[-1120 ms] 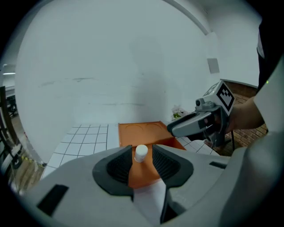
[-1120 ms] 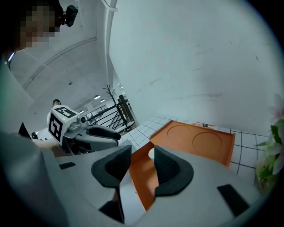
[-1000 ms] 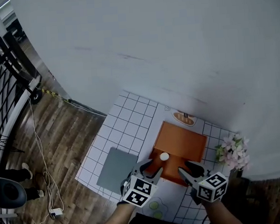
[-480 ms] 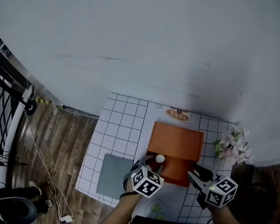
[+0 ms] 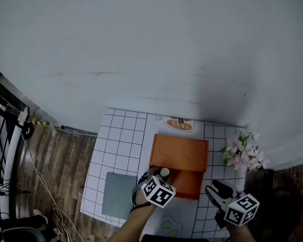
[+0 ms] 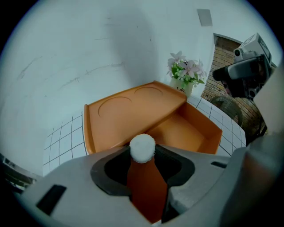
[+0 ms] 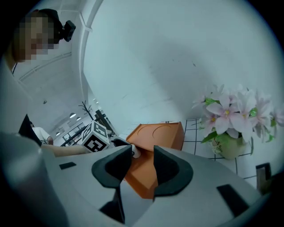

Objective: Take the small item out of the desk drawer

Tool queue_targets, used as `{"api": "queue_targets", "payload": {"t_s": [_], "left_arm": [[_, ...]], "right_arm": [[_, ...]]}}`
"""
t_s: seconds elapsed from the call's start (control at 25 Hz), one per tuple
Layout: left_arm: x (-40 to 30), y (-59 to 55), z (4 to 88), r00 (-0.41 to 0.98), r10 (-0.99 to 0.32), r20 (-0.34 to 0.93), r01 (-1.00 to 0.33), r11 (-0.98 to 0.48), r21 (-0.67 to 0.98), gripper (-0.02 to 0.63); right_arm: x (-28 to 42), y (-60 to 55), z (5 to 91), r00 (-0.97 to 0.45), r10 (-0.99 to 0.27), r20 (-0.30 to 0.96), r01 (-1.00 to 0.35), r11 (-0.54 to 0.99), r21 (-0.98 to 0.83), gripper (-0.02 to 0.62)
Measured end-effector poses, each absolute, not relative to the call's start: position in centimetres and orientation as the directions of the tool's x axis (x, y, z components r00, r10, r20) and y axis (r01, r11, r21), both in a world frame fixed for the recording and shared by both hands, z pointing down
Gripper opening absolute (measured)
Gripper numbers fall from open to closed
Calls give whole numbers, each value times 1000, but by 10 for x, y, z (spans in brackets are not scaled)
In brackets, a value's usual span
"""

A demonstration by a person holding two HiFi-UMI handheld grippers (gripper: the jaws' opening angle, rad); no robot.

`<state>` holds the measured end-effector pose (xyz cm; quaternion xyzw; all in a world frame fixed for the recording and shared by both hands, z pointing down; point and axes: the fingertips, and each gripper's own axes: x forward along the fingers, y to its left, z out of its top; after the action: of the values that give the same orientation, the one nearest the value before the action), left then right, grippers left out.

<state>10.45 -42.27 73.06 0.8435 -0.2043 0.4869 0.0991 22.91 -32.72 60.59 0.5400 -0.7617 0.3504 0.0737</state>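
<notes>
Left gripper view has the left gripper (image 6: pixel 144 160) clamped on a small orange item (image 6: pixel 143 181) with a white round top (image 6: pixel 142 147), which stands upright between the dark pads. Beyond it lies the orange desk drawer (image 6: pixel 188 131), pulled out, with no contents visible inside. The flat top of the orange drawer box (image 6: pixel 126 113) shows two pressed circles. In the head view the left gripper (image 5: pixel 156 176) holds the item (image 5: pixel 164 172) over the left side of the open drawer (image 5: pixel 187 183), near where it meets the box (image 5: pixel 179 151). The right gripper (image 5: pixel 217 190) hangs over the table's near right corner, just beside the drawer's right front corner without touching it. In the right gripper view its jaws stand a narrow way apart with nothing between them (image 7: pixel 143 156). The white gridded table (image 5: pixel 119 141) also carries a gray mat (image 5: pixel 118 195) at its near left corner. A pot of pink flowers (image 5: pixel 243 153) stands at its right edge, and a bread picture (image 5: pixel 178 124) is printed by its far edge.
</notes>
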Motion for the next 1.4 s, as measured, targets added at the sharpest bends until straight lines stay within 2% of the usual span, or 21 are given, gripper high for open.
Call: {"api": "queue_targets", "payload": {"t_s": [0.24,0.56,0.92,1.2,1.4], "left_arm": [[104,-421,729,433,-254,865,-421,-905,-55,153],[95,-411,686,503,-331,798,-459,-885,-78,153],[95,-364,607,558,-429,710,-600,-800,-11,153],[77,-318,541,530,-558,639,-728,-686,4,153],[59,-294,511,509,-628,589,-782,-623,13,153]], "right_arm": [[238,-306,593,-365,-792,489,-889,141,-436,149],[240,-286,575,-369,-801,470,-890,160,-427,144],[254,-290,537,-482,-808,339,-853,344,-393,126],[251,-271,507,-595,-765,248,-787,490,-374,106],[271,-269,483,-596,-776,205,-791,524,-315,84]]}}
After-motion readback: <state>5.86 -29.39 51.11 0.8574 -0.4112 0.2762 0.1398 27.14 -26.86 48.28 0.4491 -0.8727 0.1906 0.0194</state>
